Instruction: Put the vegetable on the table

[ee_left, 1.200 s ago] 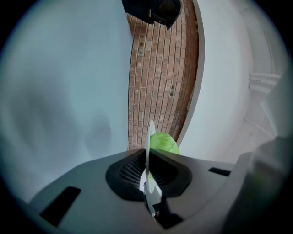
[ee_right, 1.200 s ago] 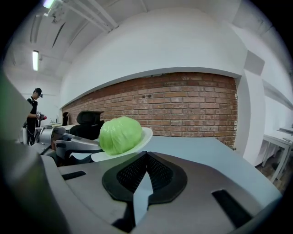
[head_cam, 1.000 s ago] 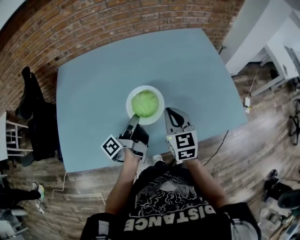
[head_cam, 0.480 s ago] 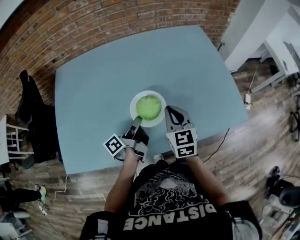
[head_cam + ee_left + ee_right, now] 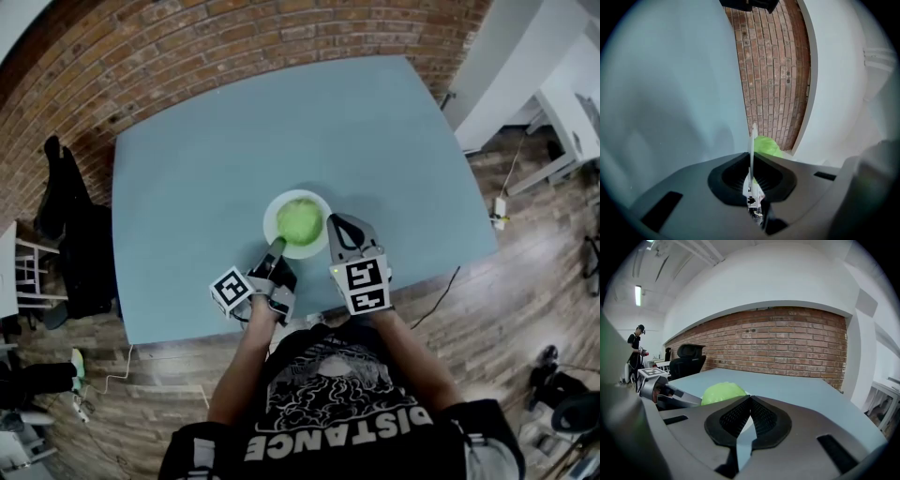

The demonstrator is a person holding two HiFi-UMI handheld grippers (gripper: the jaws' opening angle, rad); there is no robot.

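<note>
Round, pale green vegetable point(image 5: 299, 219), faintly crinkled like a leafy head, sitting in a shallow white plate point(image 5: 273, 208) near the front edge of a smooth, matt blue-grey table point(image 5: 216, 141). Not yet on the table itself. Left gripper point(image 5: 276, 249) clamped on the plate's near rim: in the left gripper view, a thin white edge pinched between the ribbed black pads point(image 5: 729, 178), with the green head just past it. Right gripper point(image 5: 338, 225) just beside the plate's right side, fingers pressed together at the tips with nothing between them, only a sliver of table showing through the gap lower down. Rough red brick wall point(image 5: 187, 47) behind the table, wood-plank floor point(image 5: 525, 281) around it. Most of the plate hidden behind the grey jaws in both gripper views, and the lower part of the vegetable cut off there too. Impossible to tell whether the plate is lifted or resting on the table
</note>
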